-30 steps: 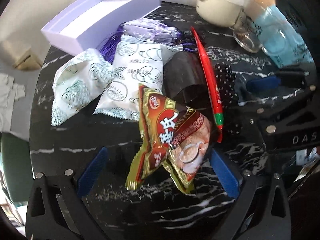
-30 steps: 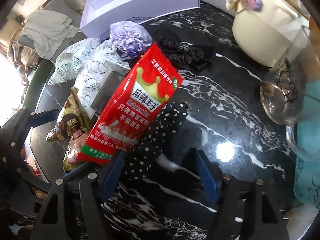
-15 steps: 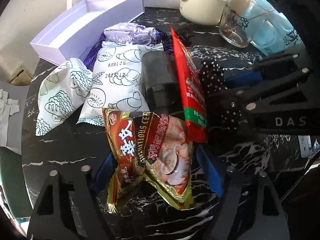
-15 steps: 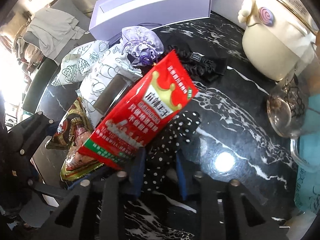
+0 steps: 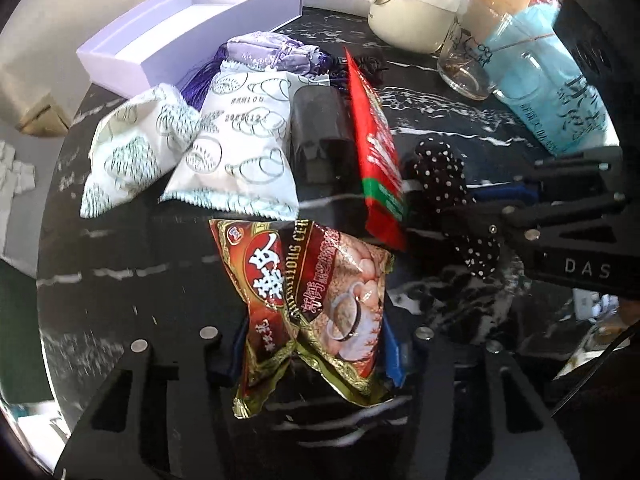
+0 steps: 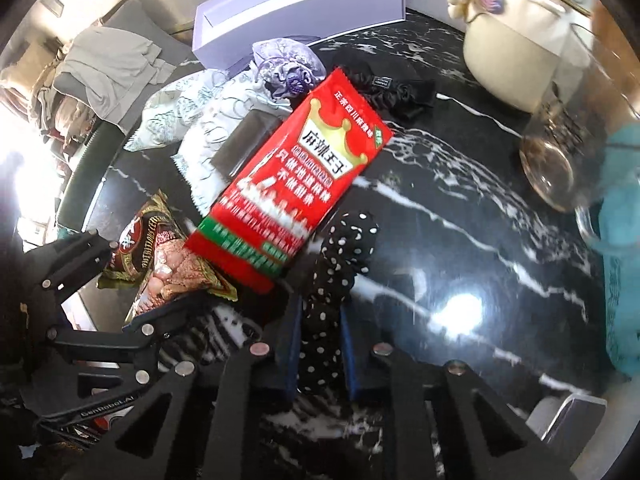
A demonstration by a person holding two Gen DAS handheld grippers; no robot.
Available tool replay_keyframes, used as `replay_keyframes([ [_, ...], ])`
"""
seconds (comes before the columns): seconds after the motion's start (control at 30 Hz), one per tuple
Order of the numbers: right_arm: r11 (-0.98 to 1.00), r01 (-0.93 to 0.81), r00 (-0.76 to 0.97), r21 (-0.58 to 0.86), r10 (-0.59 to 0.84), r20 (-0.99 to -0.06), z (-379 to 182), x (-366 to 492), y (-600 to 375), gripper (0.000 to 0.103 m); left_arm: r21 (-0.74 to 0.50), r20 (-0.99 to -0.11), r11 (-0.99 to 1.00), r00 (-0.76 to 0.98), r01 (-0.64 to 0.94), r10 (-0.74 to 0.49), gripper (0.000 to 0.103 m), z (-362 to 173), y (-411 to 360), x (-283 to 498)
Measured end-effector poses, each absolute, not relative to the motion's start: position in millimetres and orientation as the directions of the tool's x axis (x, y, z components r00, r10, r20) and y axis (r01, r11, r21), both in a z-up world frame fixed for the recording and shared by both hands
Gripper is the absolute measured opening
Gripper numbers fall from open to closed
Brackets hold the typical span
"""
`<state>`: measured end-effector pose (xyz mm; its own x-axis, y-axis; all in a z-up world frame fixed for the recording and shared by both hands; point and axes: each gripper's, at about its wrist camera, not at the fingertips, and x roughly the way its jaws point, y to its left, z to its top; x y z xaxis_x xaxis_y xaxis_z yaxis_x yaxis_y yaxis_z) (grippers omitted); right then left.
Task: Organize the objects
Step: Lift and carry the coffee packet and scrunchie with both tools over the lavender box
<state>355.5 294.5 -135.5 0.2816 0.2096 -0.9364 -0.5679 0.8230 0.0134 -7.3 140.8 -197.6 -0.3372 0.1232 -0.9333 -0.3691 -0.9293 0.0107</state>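
My left gripper [image 5: 312,356] is shut on a brown and gold cereal packet [image 5: 316,296], seen also in the right wrist view [image 6: 160,256]. My right gripper [image 6: 320,344] is shut on a black polka-dot scrunchie [image 6: 340,276], which also shows in the left wrist view [image 5: 444,176]. A red snack packet [image 6: 296,188] leans tilted between them, its lower end beside the scrunchie; it shows edge-on in the left wrist view [image 5: 376,152]. Two white patterned packets [image 5: 240,152] and a purple pouch [image 5: 272,50] lie behind.
An open lilac box [image 5: 192,36] stands at the table's far edge. A cream pot [image 6: 516,36], a glass cup [image 6: 560,152] and a blue bag [image 5: 552,76] stand on the right. A black scrunchie [image 6: 392,88] and a dark flat case [image 5: 320,136] lie on the black marble table [image 6: 460,240].
Both grippers have closed: the left on the cereal packet, the right on the polka-dot scrunchie. The red packet has tipped up more steeply.
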Motion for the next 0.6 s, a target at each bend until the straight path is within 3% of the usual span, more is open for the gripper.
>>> replay_keyframes([
  [0.03,0.733,-0.679,0.299,-0.046,0.219,-0.929,-136,359,290,0.017,-0.014,-0.934,-0.933,-0.328,-0.359,0.139,0.049,-195,140,-5],
  [0.6,0.699,-0.714,0.342,-0.041,0.297,-0.891,-71,310,266,0.017,0.035,-0.896,-0.921,-0.421,-0.388,0.143,0.049,-102,160,27],
])
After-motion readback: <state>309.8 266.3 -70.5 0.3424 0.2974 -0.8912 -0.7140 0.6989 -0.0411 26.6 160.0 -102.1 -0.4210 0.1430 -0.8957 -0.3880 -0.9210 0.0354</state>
